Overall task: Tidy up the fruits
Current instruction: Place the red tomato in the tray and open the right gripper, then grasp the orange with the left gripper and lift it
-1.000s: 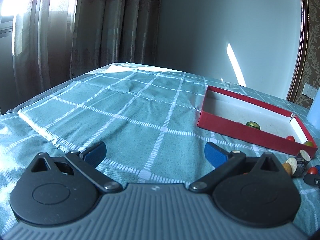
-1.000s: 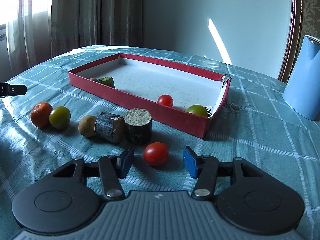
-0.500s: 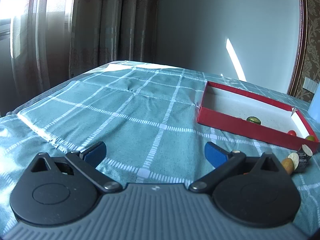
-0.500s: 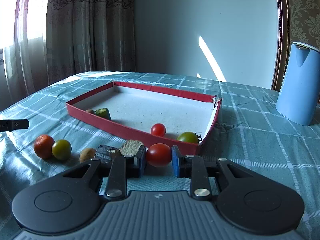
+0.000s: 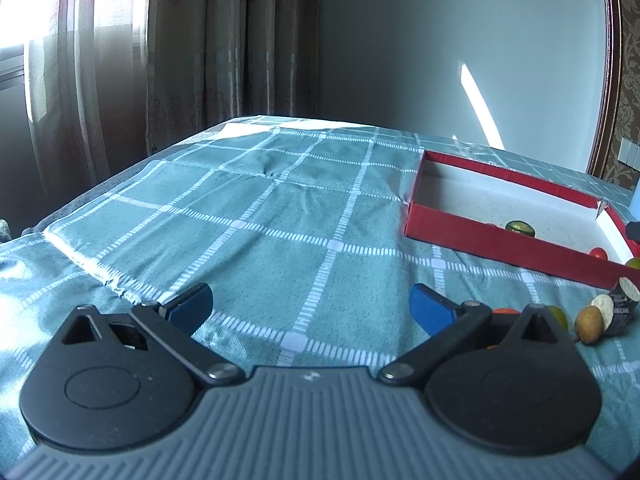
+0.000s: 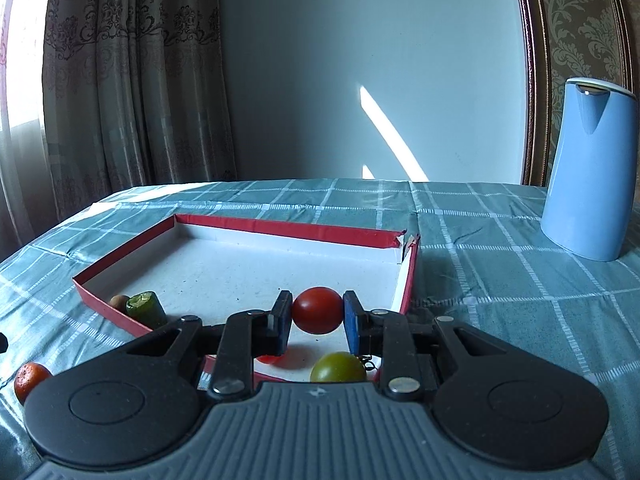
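Here, nearest the right wrist camera, the right gripper (image 6: 317,317) has its two blue pads pressed against a red cherry tomato (image 6: 317,310), one pad on each side, and carries it clear of any surface. The tomato sits above the near end of the red cardboard tray (image 6: 280,227), so the tray floor lies straight below and ahead of the jaws; the drop looks short and needs little further reach. Just beneath, inside the tray, rest a green tomato (image 6: 338,368) and a partly hidden red one (image 6: 267,358). To the left along the near wall lie a green cucumber piece (image 6: 146,309) and a small brown fruit (image 6: 118,301). An orange-red fruit (image 6: 30,376) waits outside on the teal checked tablecloth (image 6: 500,280). Farther right stands a blue jug (image 6: 588,172).

In the left wrist view, the left gripper (image 5: 311,306) holds nothing, its jaws spread wide over bare cloth, well apart from the tray, so the right hand is clearly the nearer one.
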Demonstrator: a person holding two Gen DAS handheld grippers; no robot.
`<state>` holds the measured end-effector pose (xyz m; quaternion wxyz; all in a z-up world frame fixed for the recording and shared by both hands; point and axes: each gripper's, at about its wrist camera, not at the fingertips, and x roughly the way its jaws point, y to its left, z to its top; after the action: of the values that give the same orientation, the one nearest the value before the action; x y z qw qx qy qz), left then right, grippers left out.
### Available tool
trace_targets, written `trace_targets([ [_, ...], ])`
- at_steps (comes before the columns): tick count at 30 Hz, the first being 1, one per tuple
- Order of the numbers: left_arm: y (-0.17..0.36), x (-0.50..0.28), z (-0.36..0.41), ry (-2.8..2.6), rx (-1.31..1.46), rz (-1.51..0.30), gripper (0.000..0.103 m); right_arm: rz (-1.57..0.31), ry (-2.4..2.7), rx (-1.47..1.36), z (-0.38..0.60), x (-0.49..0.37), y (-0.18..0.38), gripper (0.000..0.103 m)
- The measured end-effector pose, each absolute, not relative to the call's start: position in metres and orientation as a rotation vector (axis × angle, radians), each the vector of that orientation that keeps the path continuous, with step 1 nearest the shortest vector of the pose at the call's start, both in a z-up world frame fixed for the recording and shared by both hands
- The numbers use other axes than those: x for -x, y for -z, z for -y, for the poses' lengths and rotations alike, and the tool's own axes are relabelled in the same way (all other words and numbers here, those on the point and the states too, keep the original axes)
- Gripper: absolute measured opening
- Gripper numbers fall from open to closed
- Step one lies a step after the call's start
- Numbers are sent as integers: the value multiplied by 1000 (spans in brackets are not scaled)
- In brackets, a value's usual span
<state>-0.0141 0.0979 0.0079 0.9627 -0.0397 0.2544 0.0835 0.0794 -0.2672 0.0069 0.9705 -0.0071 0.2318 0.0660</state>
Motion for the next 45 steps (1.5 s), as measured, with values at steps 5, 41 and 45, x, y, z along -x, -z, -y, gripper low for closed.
trace_targets([
  [5, -7, 13, -97, -170, 69, -523, 103, -471, -128, 25, 266, -84, -3, 26],
  [41, -7, 42, -41, 230, -242, -399, 99, -373, -47, -153, 306, -67, -7, 66],
  [45, -2, 33, -34, 278, -282, -472, 95, -373, -48, -156, 307, -67, -8, 66],
])
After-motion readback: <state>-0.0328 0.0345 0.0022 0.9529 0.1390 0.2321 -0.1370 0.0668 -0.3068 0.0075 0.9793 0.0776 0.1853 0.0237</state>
